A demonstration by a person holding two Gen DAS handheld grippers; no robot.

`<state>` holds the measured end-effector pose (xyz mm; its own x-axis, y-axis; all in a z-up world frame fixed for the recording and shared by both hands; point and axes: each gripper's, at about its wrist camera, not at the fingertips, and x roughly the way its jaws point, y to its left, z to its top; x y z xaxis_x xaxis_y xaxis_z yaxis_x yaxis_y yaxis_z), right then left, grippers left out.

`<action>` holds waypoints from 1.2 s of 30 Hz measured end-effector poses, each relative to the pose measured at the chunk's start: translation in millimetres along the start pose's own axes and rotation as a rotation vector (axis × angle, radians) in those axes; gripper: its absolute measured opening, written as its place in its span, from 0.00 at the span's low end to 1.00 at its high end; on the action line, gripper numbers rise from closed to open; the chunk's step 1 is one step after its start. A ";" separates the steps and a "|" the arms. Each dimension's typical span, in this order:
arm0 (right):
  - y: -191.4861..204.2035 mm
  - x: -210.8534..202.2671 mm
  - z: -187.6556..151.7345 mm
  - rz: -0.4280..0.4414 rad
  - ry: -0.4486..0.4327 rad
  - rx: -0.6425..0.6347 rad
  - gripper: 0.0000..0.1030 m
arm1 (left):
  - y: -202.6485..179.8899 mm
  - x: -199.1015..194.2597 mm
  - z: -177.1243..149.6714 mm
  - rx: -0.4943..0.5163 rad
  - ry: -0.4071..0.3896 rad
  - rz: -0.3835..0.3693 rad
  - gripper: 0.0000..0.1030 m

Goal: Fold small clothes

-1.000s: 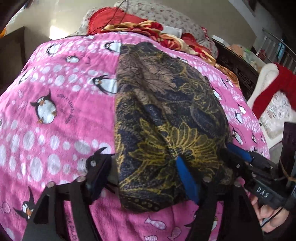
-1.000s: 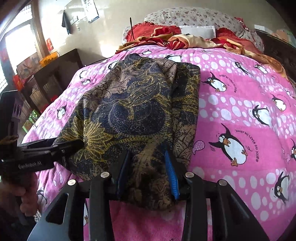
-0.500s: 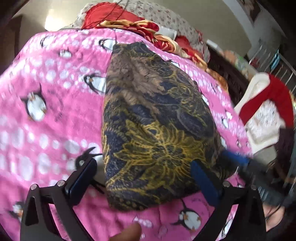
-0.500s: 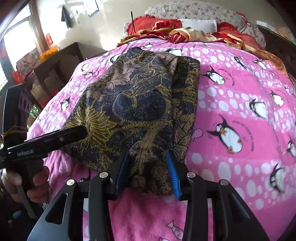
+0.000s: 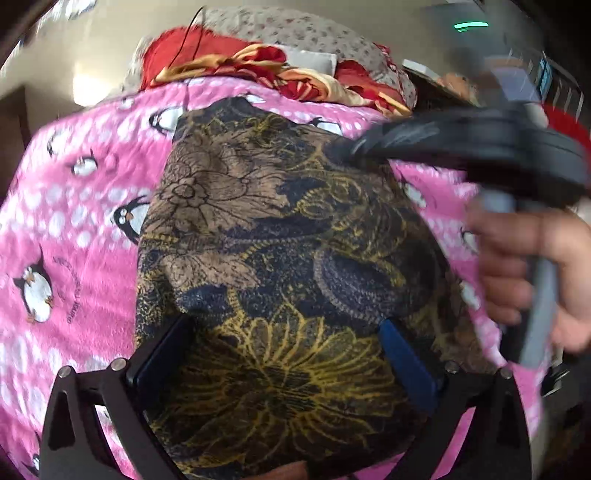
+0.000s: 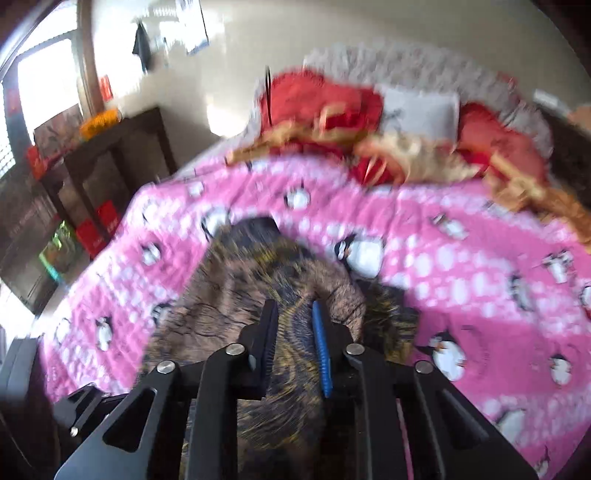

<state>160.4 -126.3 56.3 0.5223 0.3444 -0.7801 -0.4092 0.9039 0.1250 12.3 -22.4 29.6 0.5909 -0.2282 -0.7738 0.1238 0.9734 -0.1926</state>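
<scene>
Garment: one dark cloth (image 5: 280,236) with gold and brown flower print, lying folded lengthwise on the blanket, running from the near edge of the bed toward the pillows; a raised fold of it (image 6: 280,288) showed in the right wrist view.
Hand-held grippers: two.
Left hand-held gripper (image 5: 284,354): jaws spread wide, released, hovering over the near end of the cloth with a blue pad on either side; nothing pinched.
Right hand-held gripper (image 6: 293,332): jaws closing, cloth bunched between the two pads; whether the pads already pressed it I could not tell, the frame being blurred. In the left wrist view it (image 5: 354,151) reached in over the cloth's far right edge.
Hands: one seen, the right hand (image 5: 532,273), wrapped round its gripper's grey handle.
Surface: a bed under one pink blanket (image 5: 74,229) with white dots and many penguins, too many to count surely.
Head of bed: a heap of red and gold bedding (image 6: 332,122) and a pale flowered pillow (image 5: 295,33).
Room: cream wall, bright window (image 6: 40,88) at left, dark wooden shelf (image 6: 107,158) beside the bed.
</scene>
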 end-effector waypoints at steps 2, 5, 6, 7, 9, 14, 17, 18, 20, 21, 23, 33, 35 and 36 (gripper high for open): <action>-7.2 35.6 -14.7 -0.069 0.109 -0.014 0.25 | -1.5 1.2 -1.2 0.007 -0.010 0.008 1.00; -2.3 33.6 -28.8 -0.099 0.009 -0.062 0.25 | -0.5 2.5 2.0 -0.009 -0.003 0.015 1.00; 1.1 30.6 -30.8 -0.115 0.003 -0.077 0.25 | -1.9 3.9 2.5 -0.007 0.000 0.020 1.00; 3.4 26.9 -30.9 -0.123 0.006 -0.088 0.25 | -2.6 4.7 3.4 -0.003 0.004 0.022 1.00; 4.9 8.8 -30.9 -0.118 0.015 -0.085 0.25 | -1.7 4.2 3.2 -0.011 0.010 0.011 1.00; -1.3 -69.4 -62.6 -0.025 -0.081 -0.039 0.26 | -0.7 -16.1 -4.6 -0.003 0.016 0.003 1.00; 3.8 -68.6 -89.2 0.043 -0.020 -0.074 0.28 | -5.3 -29.4 -19.6 0.023 0.025 0.013 1.00; 7.2 -51.6 -106.9 0.043 0.067 -0.115 0.29 | -7.8 -31.6 -23.2 0.039 0.020 0.014 1.00; 4.9 -48.6 -126.8 0.024 -0.012 -0.140 0.31 | -11.6 -29.2 -27.7 0.075 0.019 0.032 1.00; 1.1 -48.1 -128.2 0.044 -0.022 -0.117 0.31 | -10.9 -27.9 -28.0 0.077 0.017 0.024 1.00; -8.1 -46.7 -126.0 0.087 -0.010 -0.034 0.32 | -7.1 -25.2 -26.2 0.067 0.028 0.004 1.00; 9.8 -119.8 -131.4 -0.097 -0.001 0.003 0.32 | -13.1 -64.5 -15.3 -0.027 0.037 0.062 1.00; 13.7 -141.0 -138.9 -0.096 -0.008 0.006 0.32 | -20.9 -73.1 -14.0 -0.021 0.055 0.148 1.00; 14.9 -149.5 -143.7 -0.089 -0.007 0.012 0.33 | -22.6 -76.1 -13.7 -0.022 0.059 0.157 1.00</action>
<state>-31.2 -200.8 86.8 0.5614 0.2641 -0.7843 -0.3516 0.9340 0.0629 -46.4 -27.2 84.6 0.5536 -0.0746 -0.8294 0.0161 0.9968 -0.0789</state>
